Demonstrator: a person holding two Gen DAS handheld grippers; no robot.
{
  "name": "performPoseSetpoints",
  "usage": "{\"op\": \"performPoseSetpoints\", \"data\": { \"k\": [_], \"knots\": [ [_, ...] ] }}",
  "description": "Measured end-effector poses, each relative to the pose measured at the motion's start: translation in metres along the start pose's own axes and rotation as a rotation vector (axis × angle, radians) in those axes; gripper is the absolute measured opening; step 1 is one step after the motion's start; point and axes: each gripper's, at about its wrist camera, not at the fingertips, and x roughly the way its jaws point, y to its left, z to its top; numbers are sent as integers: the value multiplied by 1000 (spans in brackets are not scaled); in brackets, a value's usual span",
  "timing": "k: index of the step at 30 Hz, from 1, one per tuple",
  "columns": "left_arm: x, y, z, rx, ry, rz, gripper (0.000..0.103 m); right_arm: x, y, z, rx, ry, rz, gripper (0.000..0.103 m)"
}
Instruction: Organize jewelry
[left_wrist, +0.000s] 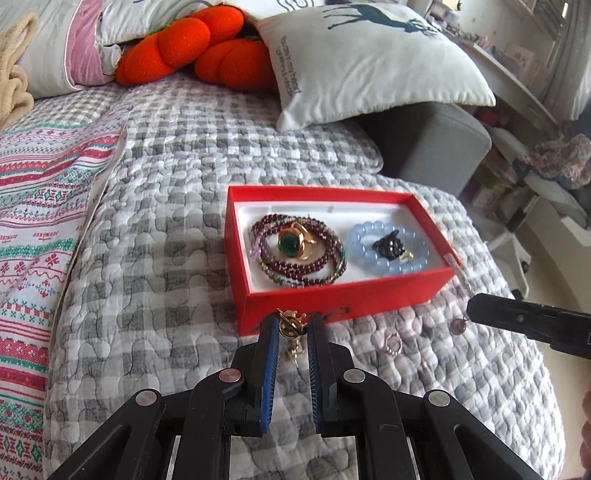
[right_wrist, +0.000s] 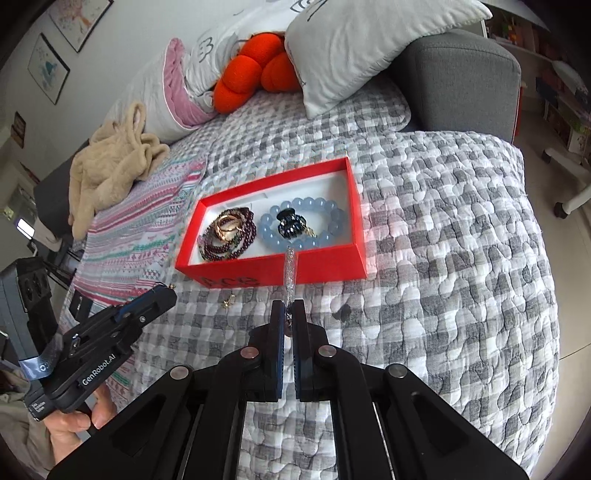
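A red box (left_wrist: 332, 299) (right_wrist: 325, 264) lies on the quilted bed. It holds a garnet bead necklace (left_wrist: 325, 266) (right_wrist: 240, 240) with a green-stone gold ring (left_wrist: 291, 243), and a blue bead bracelet (left_wrist: 384, 258) (right_wrist: 314, 206) around a black hair claw (left_wrist: 391, 245) (right_wrist: 290, 223). My left gripper (left_wrist: 291, 325) (right_wrist: 162, 293) is shut on a gold earring (left_wrist: 290, 326) just before the box's near wall. My right gripper (right_wrist: 288, 308) (left_wrist: 480, 310) is shut on a silver chain (right_wrist: 289, 273) whose far end rests on the box's rim. A small ring (left_wrist: 392, 343) lies on the quilt.
A second gold earring (left_wrist: 293, 352) (right_wrist: 226, 301) lies on the quilt (right_wrist: 443, 258) below my left gripper. A white pillow (left_wrist: 369, 62), orange plush (left_wrist: 192, 48), beige blanket (right_wrist: 110, 166) and grey sofa arm (right_wrist: 461, 74) lie behind. The bed edge drops off at right.
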Motion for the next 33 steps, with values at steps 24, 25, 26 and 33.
{"op": "performPoseSetpoints", "data": {
  "k": [24,25,26,33],
  "knots": [
    [35,-15,24,59,-23,90,38,33,-14,51,19,-86,-73,6],
    [30,-16,23,66,-30,88,40,33,-13,51,13,-84,-76,9],
    [25,-16,21,73,-35,88,43,32,-12,51,7,-84,-76,17],
    [3,-2,0,53,-11,116,68,15,-4,35,-54,-86,-91,34]
  ]
}}
